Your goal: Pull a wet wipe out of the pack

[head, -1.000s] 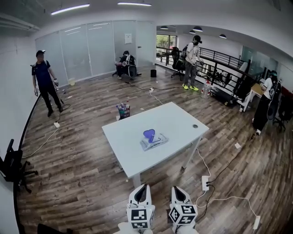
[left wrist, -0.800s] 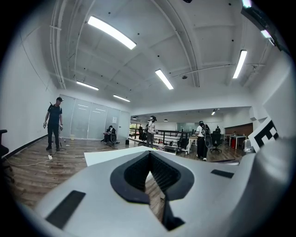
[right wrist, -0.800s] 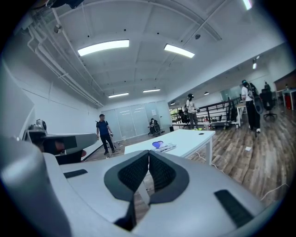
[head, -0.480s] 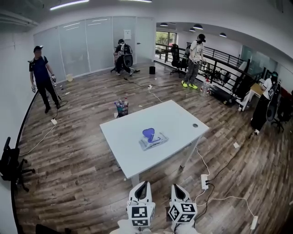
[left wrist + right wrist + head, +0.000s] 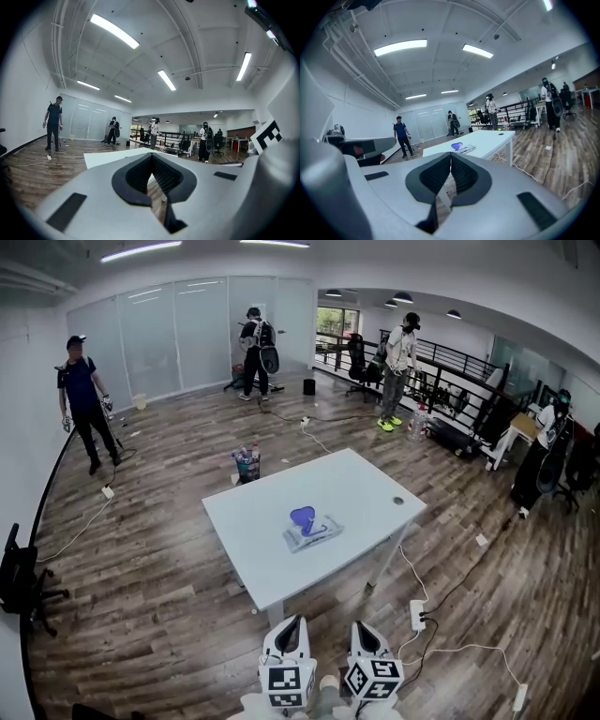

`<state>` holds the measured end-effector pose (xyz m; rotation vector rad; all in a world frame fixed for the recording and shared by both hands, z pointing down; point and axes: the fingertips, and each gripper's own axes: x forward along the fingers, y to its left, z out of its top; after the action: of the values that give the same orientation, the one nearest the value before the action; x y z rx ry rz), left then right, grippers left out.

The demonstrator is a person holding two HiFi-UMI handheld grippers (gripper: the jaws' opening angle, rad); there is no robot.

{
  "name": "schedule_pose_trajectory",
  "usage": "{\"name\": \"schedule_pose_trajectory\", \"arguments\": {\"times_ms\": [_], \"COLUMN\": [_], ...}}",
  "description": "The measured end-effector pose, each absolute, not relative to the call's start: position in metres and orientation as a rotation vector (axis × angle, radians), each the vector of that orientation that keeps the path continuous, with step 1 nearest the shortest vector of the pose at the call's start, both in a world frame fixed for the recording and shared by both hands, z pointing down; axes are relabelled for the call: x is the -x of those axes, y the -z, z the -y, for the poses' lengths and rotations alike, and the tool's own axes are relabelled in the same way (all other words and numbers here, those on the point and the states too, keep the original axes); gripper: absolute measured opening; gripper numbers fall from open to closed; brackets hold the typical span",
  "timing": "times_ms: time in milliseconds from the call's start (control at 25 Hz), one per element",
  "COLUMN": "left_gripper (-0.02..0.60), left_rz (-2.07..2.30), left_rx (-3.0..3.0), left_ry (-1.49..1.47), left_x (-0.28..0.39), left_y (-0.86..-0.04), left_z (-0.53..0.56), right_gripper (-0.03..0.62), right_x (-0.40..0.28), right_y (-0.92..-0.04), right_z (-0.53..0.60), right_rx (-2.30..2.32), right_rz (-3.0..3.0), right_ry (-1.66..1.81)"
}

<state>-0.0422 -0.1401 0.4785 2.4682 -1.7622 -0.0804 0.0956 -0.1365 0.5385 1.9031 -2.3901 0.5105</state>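
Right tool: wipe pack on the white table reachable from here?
Probably not yet. The right tool, shut, hangs short of the near edge of the white table, while the clear wet-wipe pack with blue lid lies mid-table. Nothing blocks the way; it likely needs moving closer.

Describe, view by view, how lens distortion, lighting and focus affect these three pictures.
Head view: fisheye curves the wooden floorboards; light is even, and the white rectangular table and the clear purple-lidded wet-wipe pack are sharp. Left gripper view: dark round vignette, the grey left gripper soft up close, ceiling strip lights blown white. Right gripper view: same vignette, the grey right gripper blurred, background clearer.
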Motion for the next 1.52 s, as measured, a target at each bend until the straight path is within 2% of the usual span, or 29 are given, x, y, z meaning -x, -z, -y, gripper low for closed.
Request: {"name": "schedule_pose_trajectory", "arguments": {"times_ms": [1000, 1520], "left_gripper": [0.009, 0.009], "left_rz": [1.797, 1.829], "left_rx": [-2.462, -2.422], "left_ry": [0.030, 0.013], "left_x": [0.033, 0.021], "left_y": [-0.489, -0.491], "left_z": [0.194, 0.252], "right_gripper": [0.009, 0.009], "right_x": [-0.106, -0.115], "right_y": [-0.551, -0.552], "right_z": [0.194, 0.260], "right_rx": [-1.878, -1.833], "right_rz": [2.400, 2.443], "right_ry": [-0.546, -0.558]}}
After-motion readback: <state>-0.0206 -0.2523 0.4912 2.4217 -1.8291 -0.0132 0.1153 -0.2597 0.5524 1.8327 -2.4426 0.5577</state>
